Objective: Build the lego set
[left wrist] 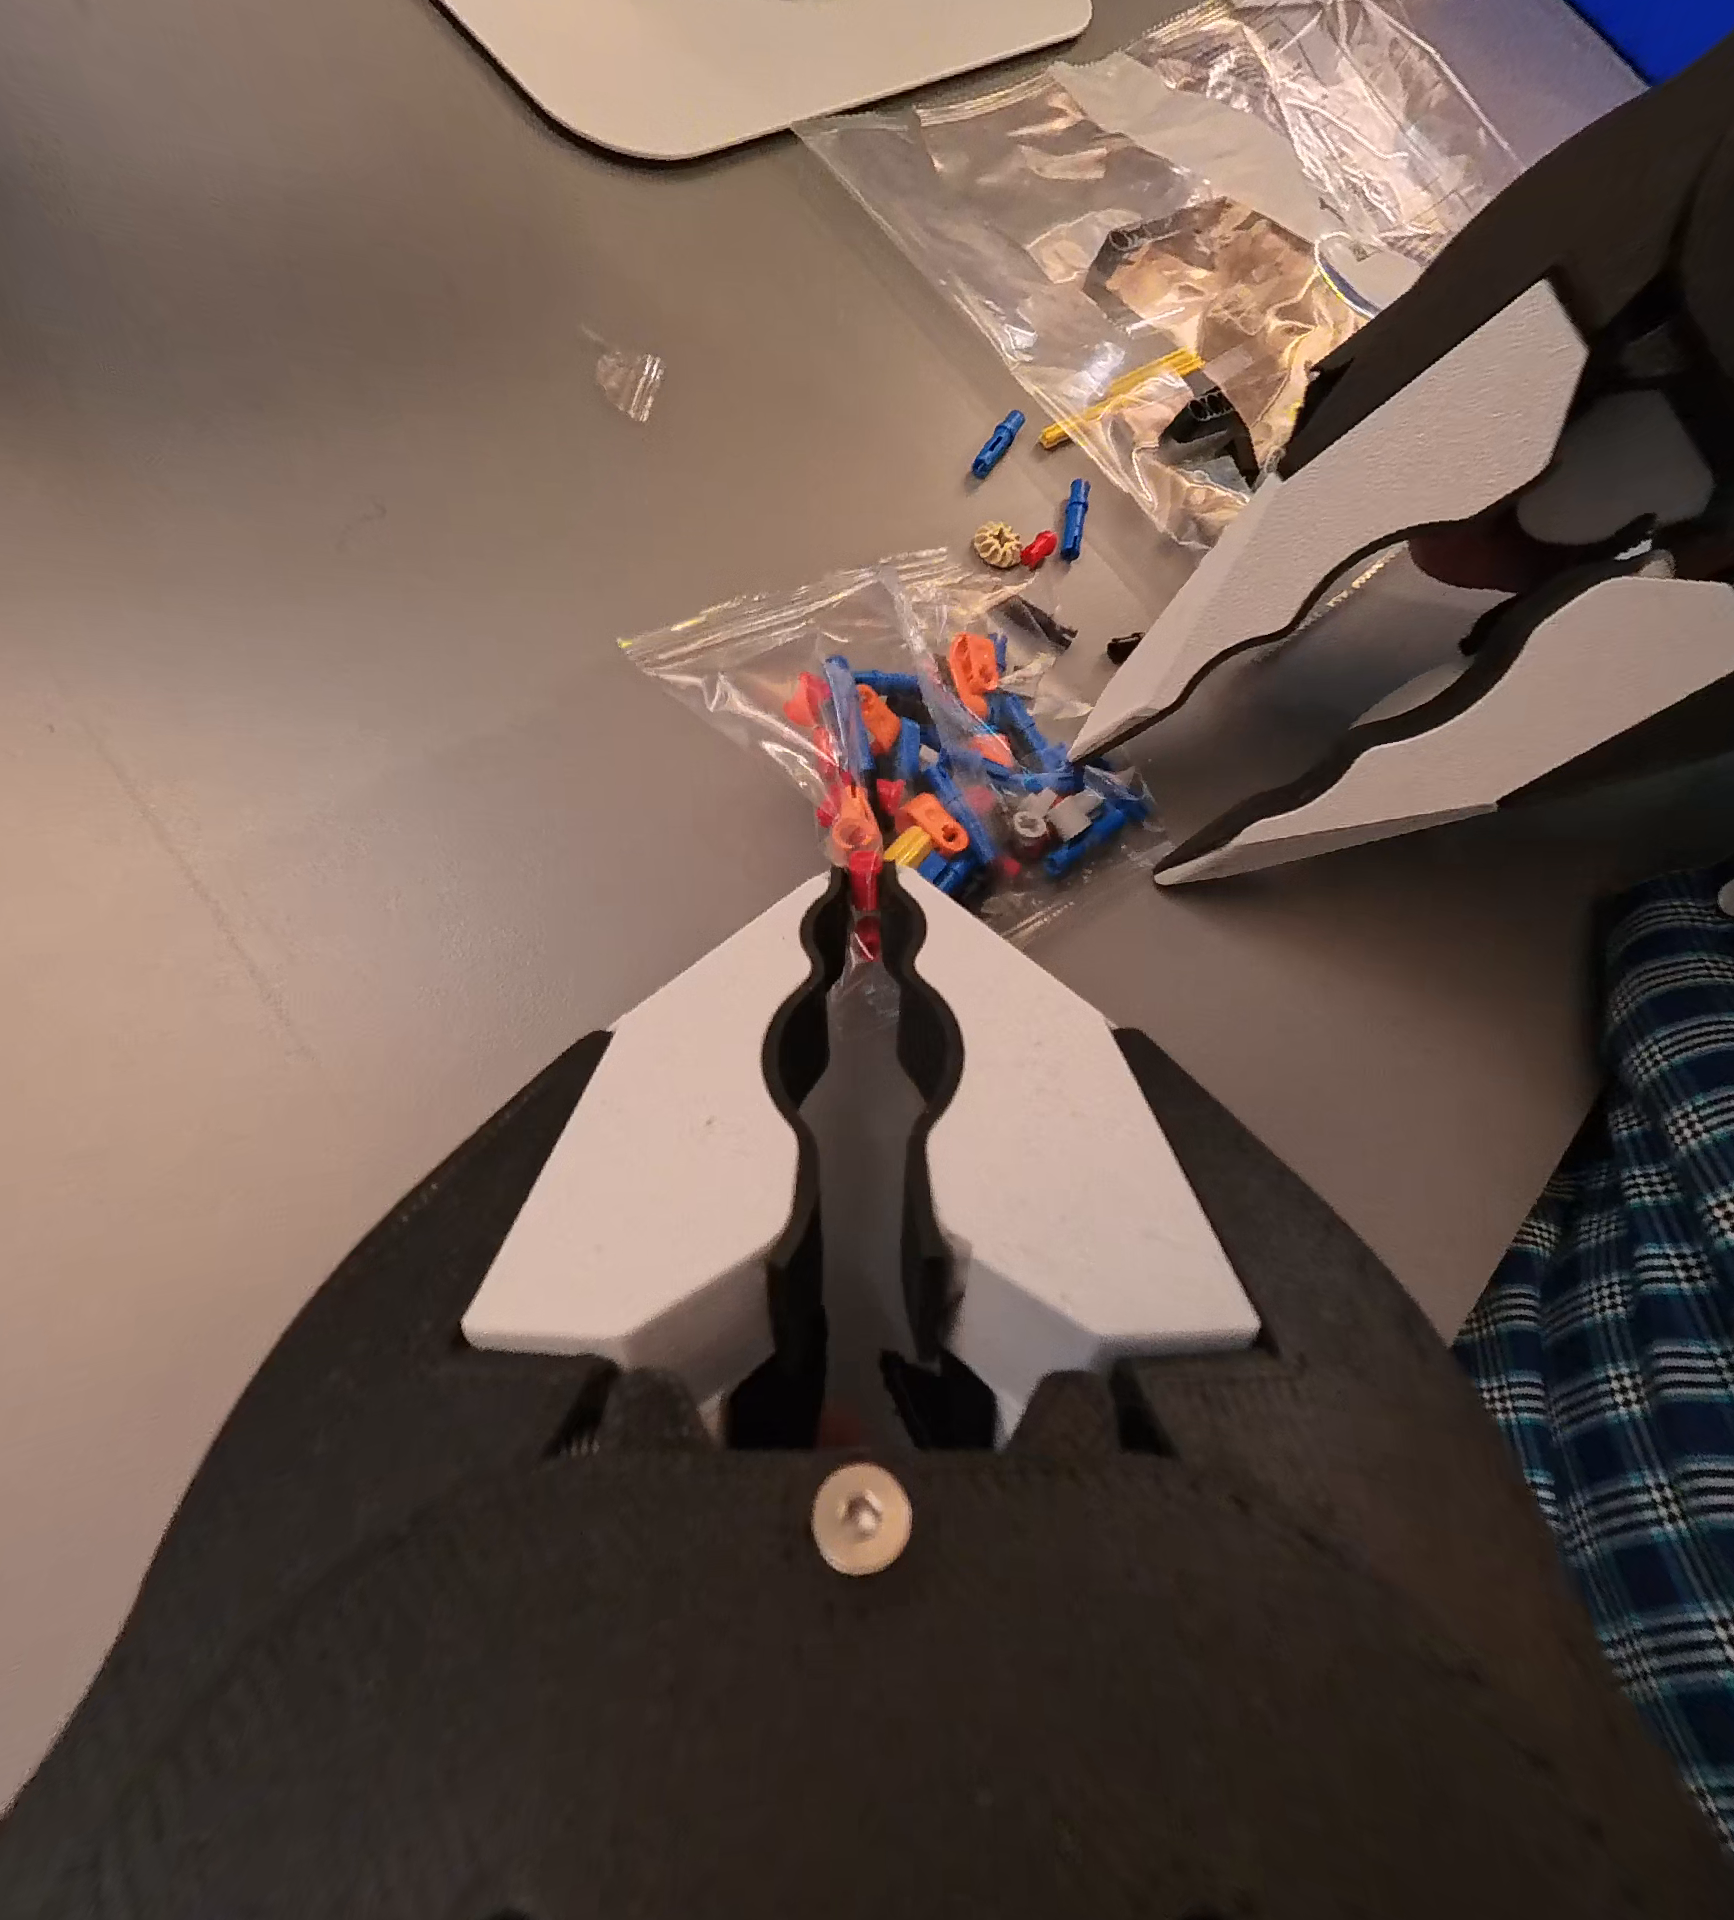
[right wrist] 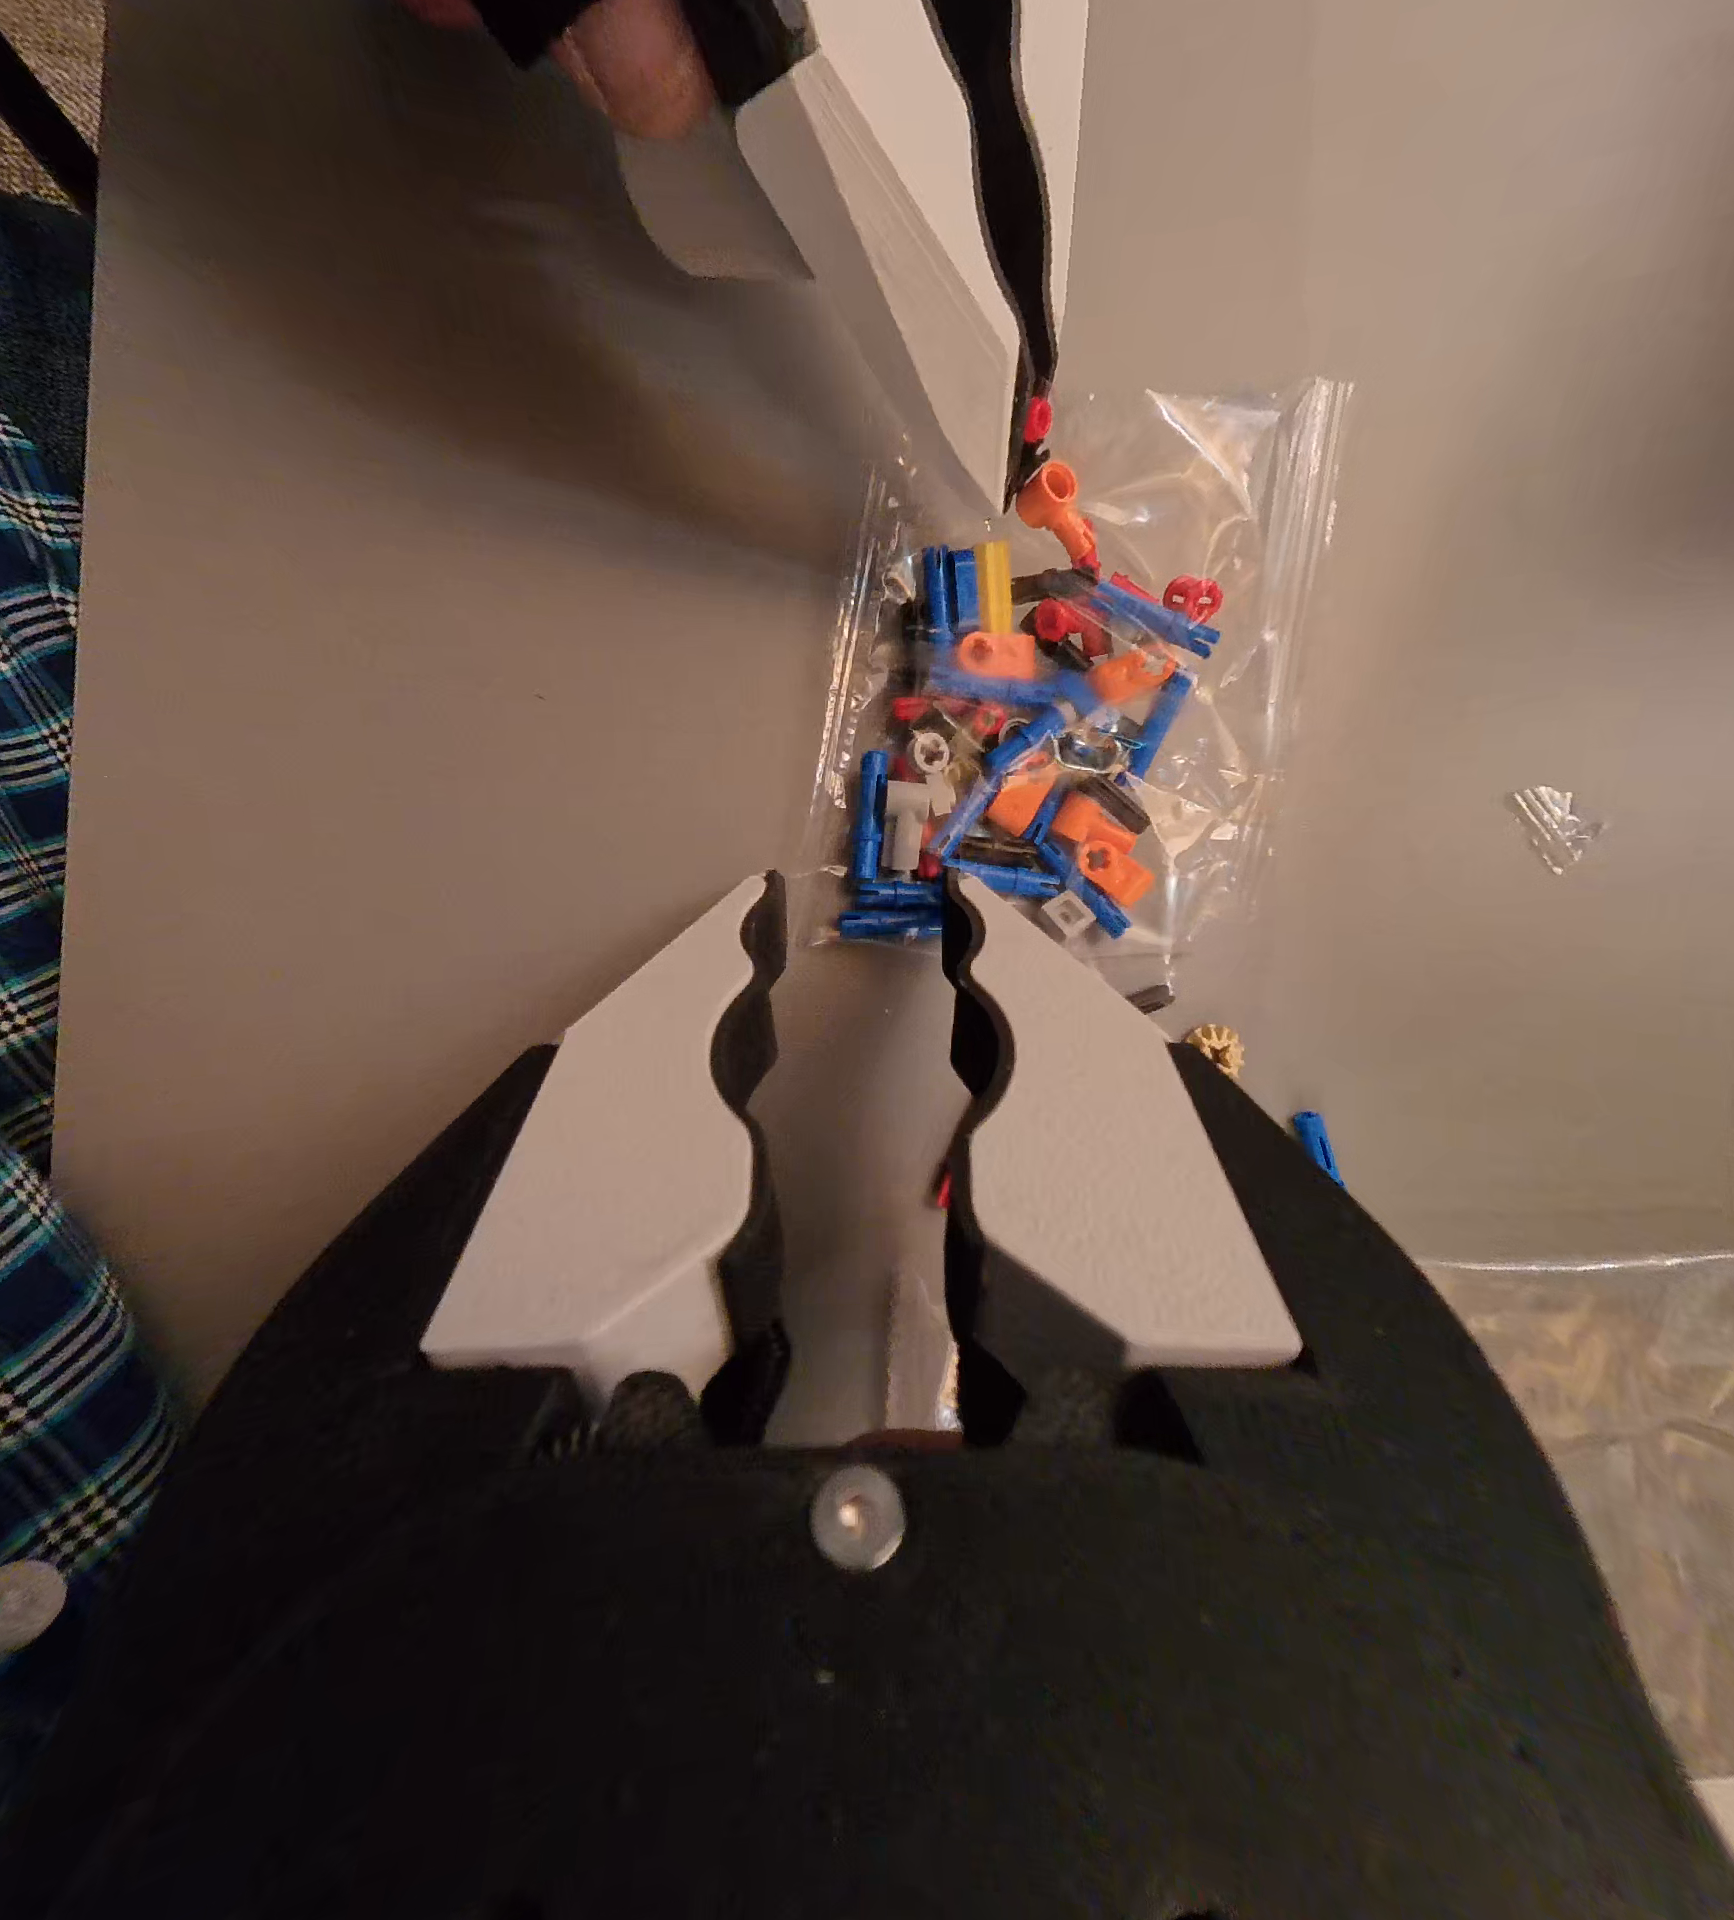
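A small clear zip bag (left wrist: 956,748) of blue, orange, red and yellow Lego pins and connectors lies on the grey table (left wrist: 323,623). My left gripper (left wrist: 868,894) is shut on the near end of the bag, with plastic and red pieces pinched between its jaws. My right gripper (right wrist: 861,888) is open, its fingertips resting at the opposite end of the bag (right wrist: 1039,707), and holds nothing. The right gripper also shows at the right of the left wrist view (left wrist: 1123,816). The left gripper shows at the top of the right wrist view (right wrist: 1024,478).
Loose blue pins (left wrist: 998,442), a tan gear (left wrist: 998,543) and a red piece (left wrist: 1039,545) lie behind the bag. A larger clear bag (left wrist: 1154,260) and a white board (left wrist: 769,62) lie farther back. A plastic scrap (left wrist: 634,374) is on the left. A plaid shirt (left wrist: 1694,1299) is at the table edge. My hands' fingertips stand some 7 cm from each other. From the right gripper's tips to the tan gear (left wrist: 998,543) is close to 6 cm.
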A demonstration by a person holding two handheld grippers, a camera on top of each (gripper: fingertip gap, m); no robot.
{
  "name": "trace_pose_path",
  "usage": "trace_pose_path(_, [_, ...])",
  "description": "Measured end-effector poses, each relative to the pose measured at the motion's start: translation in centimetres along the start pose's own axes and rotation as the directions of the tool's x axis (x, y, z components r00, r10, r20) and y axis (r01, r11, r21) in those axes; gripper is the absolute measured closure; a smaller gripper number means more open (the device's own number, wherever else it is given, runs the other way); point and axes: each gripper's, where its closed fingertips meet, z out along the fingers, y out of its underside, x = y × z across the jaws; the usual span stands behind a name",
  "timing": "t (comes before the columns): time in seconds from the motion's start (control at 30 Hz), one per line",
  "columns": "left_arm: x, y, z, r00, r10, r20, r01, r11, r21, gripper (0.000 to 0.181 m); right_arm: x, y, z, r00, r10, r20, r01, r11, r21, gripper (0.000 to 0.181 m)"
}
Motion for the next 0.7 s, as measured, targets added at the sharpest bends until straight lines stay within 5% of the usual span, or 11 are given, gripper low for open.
trace_pose_path(0.7, [-0.29,0.11,0.11,0.999,-0.053,-0.01,0.053,0.999,-0.007,0.178,0.53,0.17,-0.08,1.0,0.031,-0.003,-0.031,0.999,-0.013,0.142])
